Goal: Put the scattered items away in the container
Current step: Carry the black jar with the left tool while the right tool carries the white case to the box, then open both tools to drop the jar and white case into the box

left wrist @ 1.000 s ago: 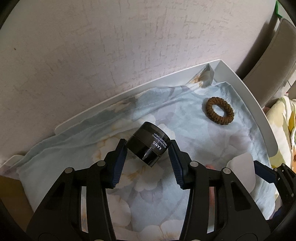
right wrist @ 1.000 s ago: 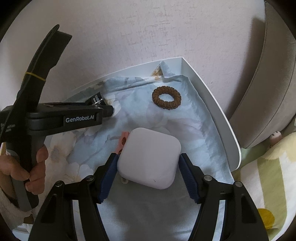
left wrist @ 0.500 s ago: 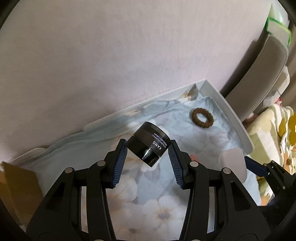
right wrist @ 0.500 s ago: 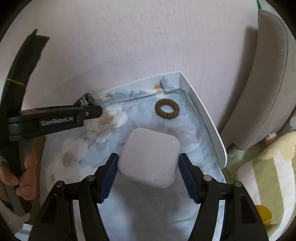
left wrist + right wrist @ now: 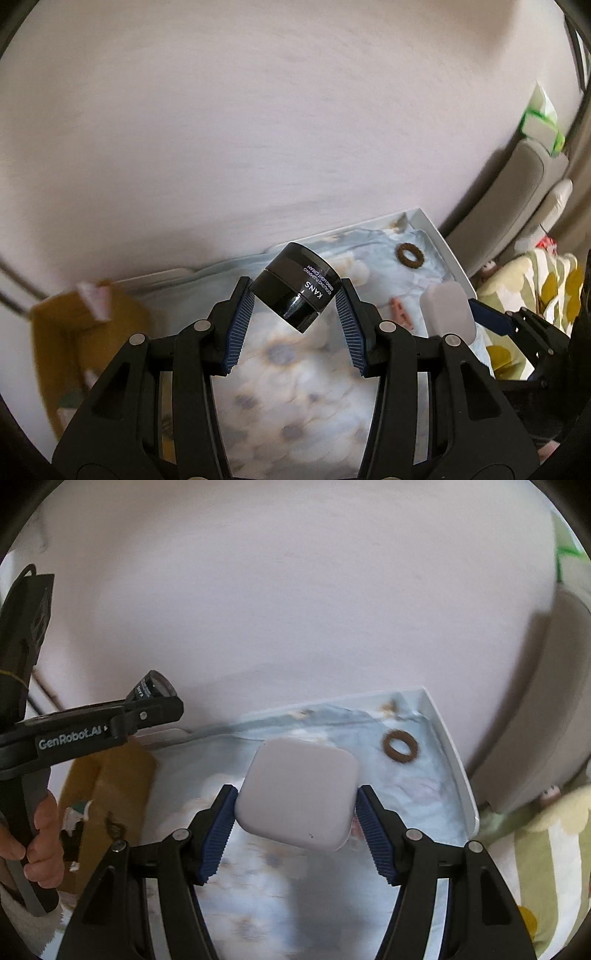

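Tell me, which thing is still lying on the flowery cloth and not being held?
The brown hair tie near the tray's corner. The black cream jar and the white square case are each gripped in a tool.

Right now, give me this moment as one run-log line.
left claw: shut on black cream jar | right claw: shut on white square case | brown hair tie: on floral cloth | both loads off cloth

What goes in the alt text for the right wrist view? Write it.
The right gripper holds a white square case between its fingers, above a floral cloth in a white tray. A brown hair tie lies on the cloth near the far corner. At left, the left gripper holds a black jar.
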Demonstrator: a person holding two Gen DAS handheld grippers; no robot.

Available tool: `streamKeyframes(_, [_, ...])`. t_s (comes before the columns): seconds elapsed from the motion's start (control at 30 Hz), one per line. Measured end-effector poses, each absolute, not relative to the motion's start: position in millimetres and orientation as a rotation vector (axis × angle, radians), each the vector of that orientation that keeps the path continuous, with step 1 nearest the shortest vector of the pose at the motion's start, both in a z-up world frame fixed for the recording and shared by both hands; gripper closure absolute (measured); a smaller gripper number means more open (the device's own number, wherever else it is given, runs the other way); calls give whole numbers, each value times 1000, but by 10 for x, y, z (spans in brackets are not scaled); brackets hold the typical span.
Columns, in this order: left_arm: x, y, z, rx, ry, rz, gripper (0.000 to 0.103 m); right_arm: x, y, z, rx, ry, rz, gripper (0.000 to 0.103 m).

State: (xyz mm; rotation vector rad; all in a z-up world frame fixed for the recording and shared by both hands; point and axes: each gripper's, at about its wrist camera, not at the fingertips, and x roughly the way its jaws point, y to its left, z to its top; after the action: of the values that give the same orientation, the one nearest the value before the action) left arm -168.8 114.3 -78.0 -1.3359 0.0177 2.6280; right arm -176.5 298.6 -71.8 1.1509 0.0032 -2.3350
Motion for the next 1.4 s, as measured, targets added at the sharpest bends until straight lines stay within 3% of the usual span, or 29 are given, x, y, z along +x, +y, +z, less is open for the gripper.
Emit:
streamKeyframes(0.3, [-1126,115,-462,-1370,-70,2831,60,-1464,2225,-332,1017,42,-2162,42])
streamKeyframes(0.67, [-467,-885,-680,-1524,-252,2958,60,-1015,1034,-175,924,194,-1871,42])
streamKeyframes(1.13, [-176,-814,-1588,-1727,-288,2822,60,-691,-52,-803,974,533,-1646,42])
streamKeyframes(1.4, [-229,-830,-1714,-1760,-301,2792,60,-654,-191,-984,1017,550,-1616,42])
